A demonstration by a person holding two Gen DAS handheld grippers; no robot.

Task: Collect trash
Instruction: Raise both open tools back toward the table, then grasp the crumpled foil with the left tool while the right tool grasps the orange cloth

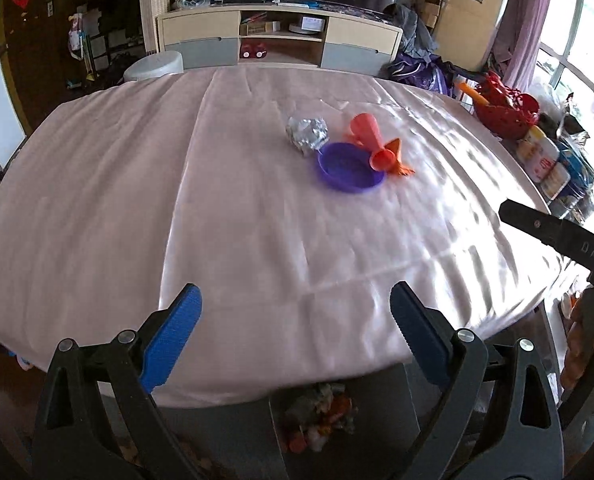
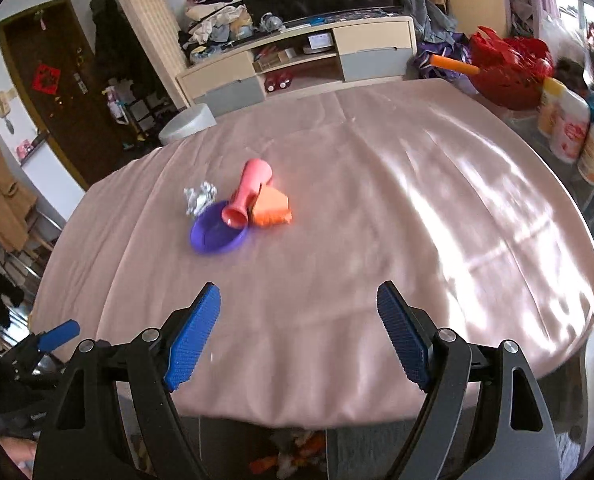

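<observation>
Holding both grippers, left [image 1: 295, 334] and right [image 2: 299, 334], wide and empty; I should approach the foil ball [image 1: 307, 131] at frame centre squarely, clearing the purple dish [image 1: 349, 167].

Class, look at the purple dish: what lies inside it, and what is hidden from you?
The purple dish looks empty; the pink cup's mouth rests over its rim. Crumpled foil sits behind. Anything beneath the dish is covered.

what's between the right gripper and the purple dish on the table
Nothing but bare pink tablecloth: in the right wrist view the open right gripper faces the purple dish across an unbroken stretch.
</observation>
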